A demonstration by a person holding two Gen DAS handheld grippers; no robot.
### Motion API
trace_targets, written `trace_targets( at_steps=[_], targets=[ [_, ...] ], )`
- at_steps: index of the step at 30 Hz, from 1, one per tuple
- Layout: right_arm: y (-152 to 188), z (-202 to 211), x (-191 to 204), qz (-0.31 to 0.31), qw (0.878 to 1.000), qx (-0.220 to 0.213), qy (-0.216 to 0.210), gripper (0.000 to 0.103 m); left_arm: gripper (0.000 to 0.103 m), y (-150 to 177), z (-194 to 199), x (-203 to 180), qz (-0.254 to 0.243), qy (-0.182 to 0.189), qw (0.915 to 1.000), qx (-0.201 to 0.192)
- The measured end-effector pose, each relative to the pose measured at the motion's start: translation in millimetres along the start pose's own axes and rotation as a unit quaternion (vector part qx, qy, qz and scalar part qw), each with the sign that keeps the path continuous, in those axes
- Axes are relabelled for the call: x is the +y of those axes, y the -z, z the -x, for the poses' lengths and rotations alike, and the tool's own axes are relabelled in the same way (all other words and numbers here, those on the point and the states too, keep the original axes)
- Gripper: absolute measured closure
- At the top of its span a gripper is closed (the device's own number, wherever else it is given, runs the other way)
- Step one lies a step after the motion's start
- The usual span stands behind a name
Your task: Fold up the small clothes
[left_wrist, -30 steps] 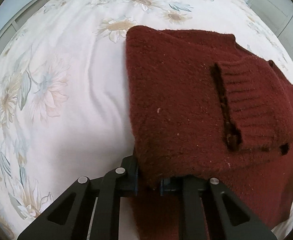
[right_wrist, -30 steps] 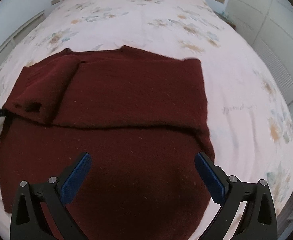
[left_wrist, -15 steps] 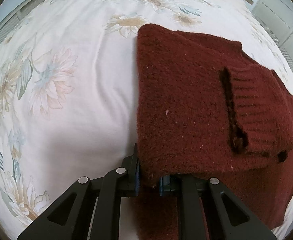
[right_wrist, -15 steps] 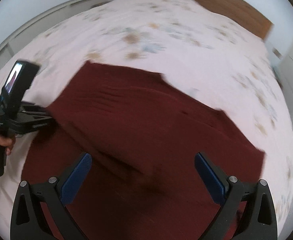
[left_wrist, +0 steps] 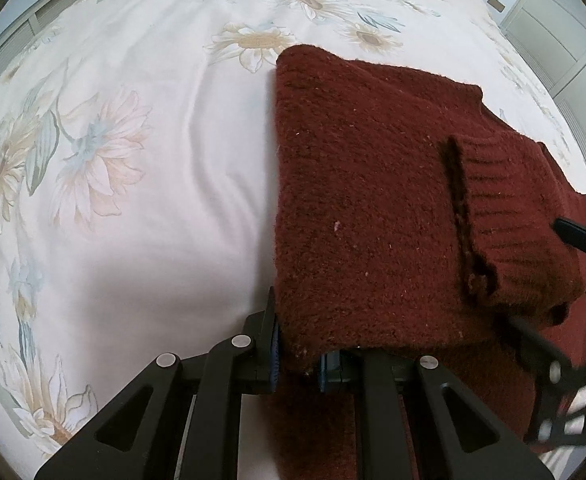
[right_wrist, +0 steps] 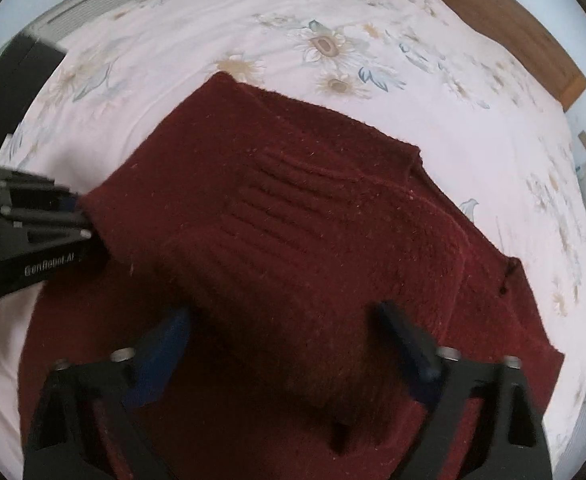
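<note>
Mid-fold: the left gripper (left_wrist: 299, 364) is clamped on the maroon sweater (left_wrist: 373, 208) at bottom centre; the right gripper (right_wrist: 285, 344), jaws apart, straddles its unclamped folded part.

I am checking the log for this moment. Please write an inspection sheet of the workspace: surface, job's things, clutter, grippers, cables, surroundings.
Surface: floral bedsheet, lightly creased.
Job's things: dark red knitted sweater, partly folded, ribbed cuff lying on top.
Clutter: nothing seen.
Grippers: left gripper shut on the sweater's edge; right gripper open, fingers either side of a raised fold.
Cables: nothing seen.
Surroundings: wooden headboard, white cabinet doors.
</note>
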State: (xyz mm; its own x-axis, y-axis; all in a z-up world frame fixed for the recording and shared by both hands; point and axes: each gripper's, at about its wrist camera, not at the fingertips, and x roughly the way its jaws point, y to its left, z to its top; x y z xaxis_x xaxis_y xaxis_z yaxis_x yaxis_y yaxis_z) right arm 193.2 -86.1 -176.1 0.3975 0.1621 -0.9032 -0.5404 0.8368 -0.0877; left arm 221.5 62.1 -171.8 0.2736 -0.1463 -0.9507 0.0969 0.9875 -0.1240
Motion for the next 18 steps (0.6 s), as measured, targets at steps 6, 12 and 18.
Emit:
trace_targets(
  at_steps=[6,12,18],
  targets=[
    [1,18,-22,-0.045,0.998,-0.034,-0.012,0.087,0.09,4,-4,-2,0.002,0.003,1.0,0.001],
    [21,62,-73,-0.134,0.987,-0.086,-0.015,0.088,0.09,4,-4,2,0.003,0.002,1.0,0.001],
    [56,83,-124,-0.213,0.972,-0.101,0.004,0.089,0.09,7,-7,4,0.003,0.001,1.0,0.0]
  ],
)
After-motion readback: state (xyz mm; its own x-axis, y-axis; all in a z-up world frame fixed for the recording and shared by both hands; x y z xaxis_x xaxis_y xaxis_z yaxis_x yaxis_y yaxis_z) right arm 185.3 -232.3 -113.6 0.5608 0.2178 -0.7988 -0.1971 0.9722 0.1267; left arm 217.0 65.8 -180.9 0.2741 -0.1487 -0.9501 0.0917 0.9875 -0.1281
